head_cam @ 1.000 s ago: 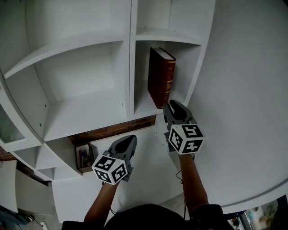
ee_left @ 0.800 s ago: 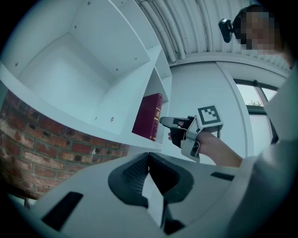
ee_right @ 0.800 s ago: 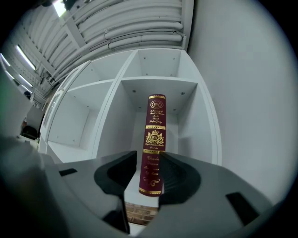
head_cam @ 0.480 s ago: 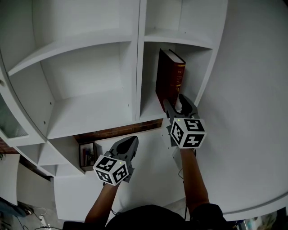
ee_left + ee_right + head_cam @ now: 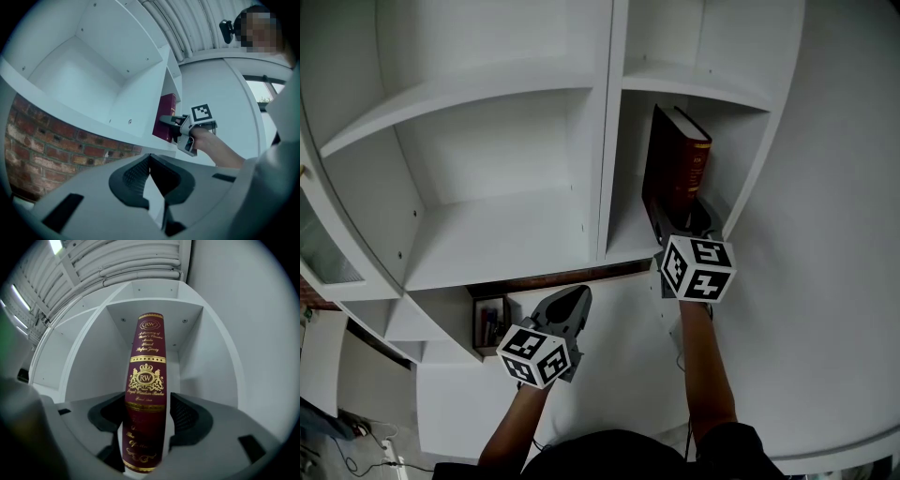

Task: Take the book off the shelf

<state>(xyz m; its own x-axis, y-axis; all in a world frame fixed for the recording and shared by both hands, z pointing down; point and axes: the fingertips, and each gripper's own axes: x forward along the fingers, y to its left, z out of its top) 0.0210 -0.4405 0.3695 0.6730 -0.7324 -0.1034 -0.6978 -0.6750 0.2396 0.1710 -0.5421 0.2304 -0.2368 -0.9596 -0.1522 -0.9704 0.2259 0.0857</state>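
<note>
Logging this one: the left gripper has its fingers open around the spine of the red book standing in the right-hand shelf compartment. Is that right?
Wrong gripper: the right gripper, whose fingers have just been opening, has them around the spine of the red book, as the right gripper view shows. The left gripper is shut and empty. The rest holds.

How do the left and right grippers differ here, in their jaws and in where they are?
Jaws: the right gripper has its jaws wide apart, having just been opening, with the spine of the book between them, not clamped. The left gripper has its jaws together with nothing between them.
Position: the right gripper reaches into the shelf compartment that holds the book. The left gripper sits lower, outside it.
Both carry a marker cube.
</note>
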